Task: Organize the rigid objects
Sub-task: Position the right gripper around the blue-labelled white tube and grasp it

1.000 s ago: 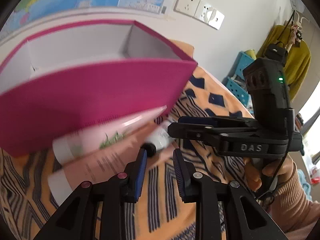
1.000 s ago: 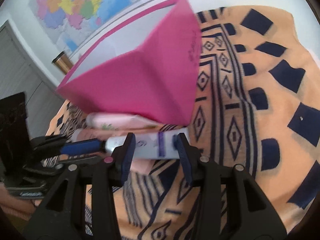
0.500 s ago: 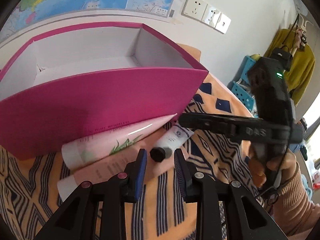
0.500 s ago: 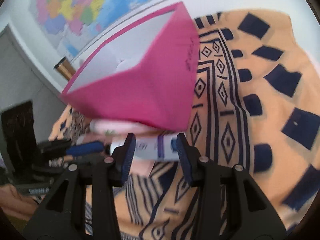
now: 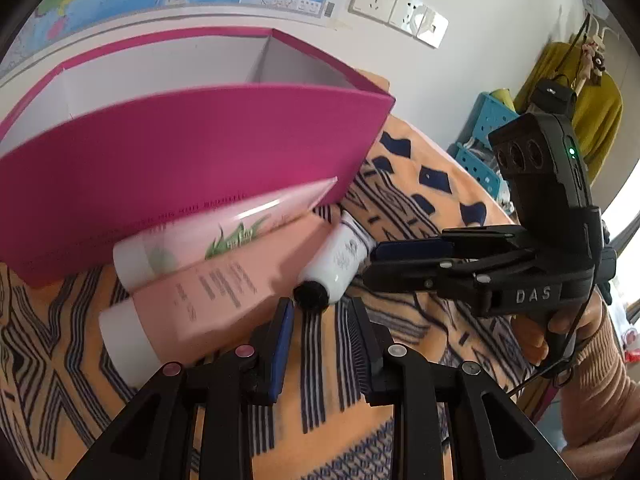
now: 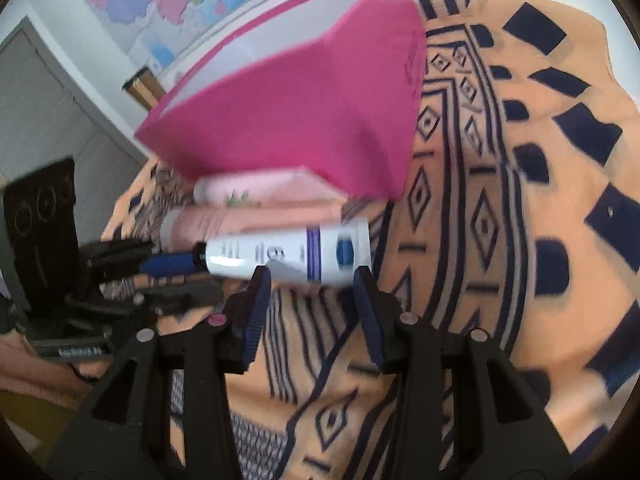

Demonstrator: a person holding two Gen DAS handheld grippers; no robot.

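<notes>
While viewed from the left wrist, shows the left gripper [image 5: 320, 310] low in the centre, pads drawn almost together with only a narrow strip of patterned cloth [image 5: 420, 208] between them, pinching nothing. Puts the black cap of the white tube [image 5: 340, 258] just beyond those tips, not between them. Brings the right gripper [image 5: 376, 264] in from the right edge, carried by a hand [image 5: 560, 332] in a ribbed sleeve, one blue pad tip at the tube's flat end; touching or merely beside, cannot tell.

From the right wrist, shows that gripper spread partway, gripping nothing, with the white tube lying crosswise just past both tips. Reads the tube as white with a blue oval and purple bands near the crimped end, flat on the cloth. Places a peach tube [image 5: 208, 292] and a pale pink tube [image 5: 224, 236] side by side to its left, both against the open magenta box [image 5: 180, 160] filling the upper left, white inside.
</notes>
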